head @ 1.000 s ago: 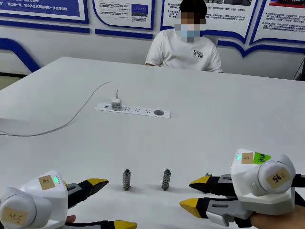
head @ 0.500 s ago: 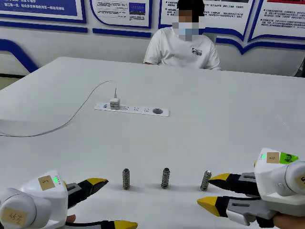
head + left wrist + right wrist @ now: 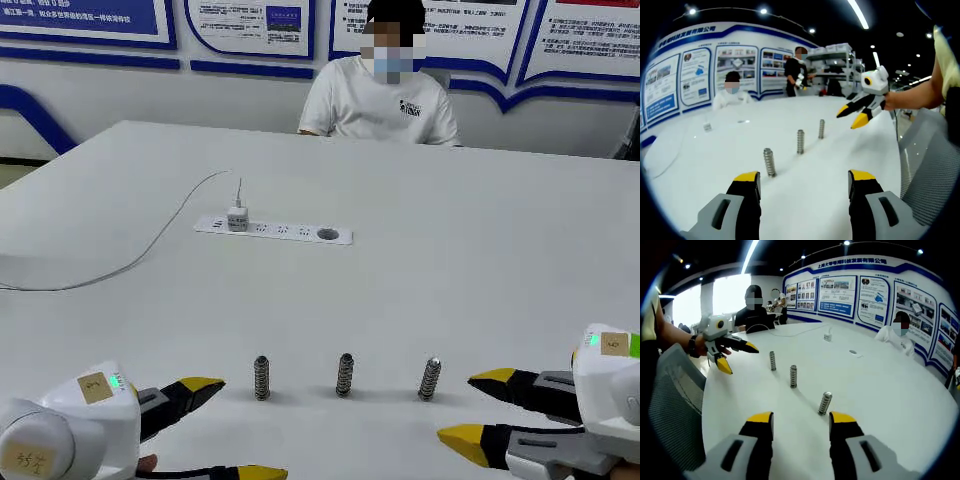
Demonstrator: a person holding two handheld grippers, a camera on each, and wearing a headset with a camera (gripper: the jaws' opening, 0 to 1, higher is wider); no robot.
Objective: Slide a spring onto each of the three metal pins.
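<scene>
Three springs stand upright in a row on the white tabletop (image 3: 400, 260) near the person's edge: the left spring (image 3: 262, 377), the middle spring (image 3: 345, 373) and the right spring (image 3: 430, 378), evenly spaced and well apart from each other. Each looks seated over its post, though the pins are hidden inside the coils, so how far down each spring sits cannot be told. The left tongs (image 3: 253, 426) hover low beside the left spring with the yellow-tipped jaws spread and nothing between them. The right tongs (image 3: 455, 406) are likewise spread and empty, with their tips just beside the right spring and not touching it. In the right gripper view that spring stands just ahead of the gap between the jaws. Judging by this, the fitting work seems done and the step in hand is clearing away. The right tongs would do well to draw straight back along their own line, level with the tabletop and with the jaws wide. A sideways sweep could clip the coil and tip it off its post. A look along the row from the left gripper view would confirm that all three stand straight. Farther off lie a power strip (image 3: 272, 230) with its cable (image 3: 130, 262), and a seated person (image 3: 378, 95) faces the row.
</scene>
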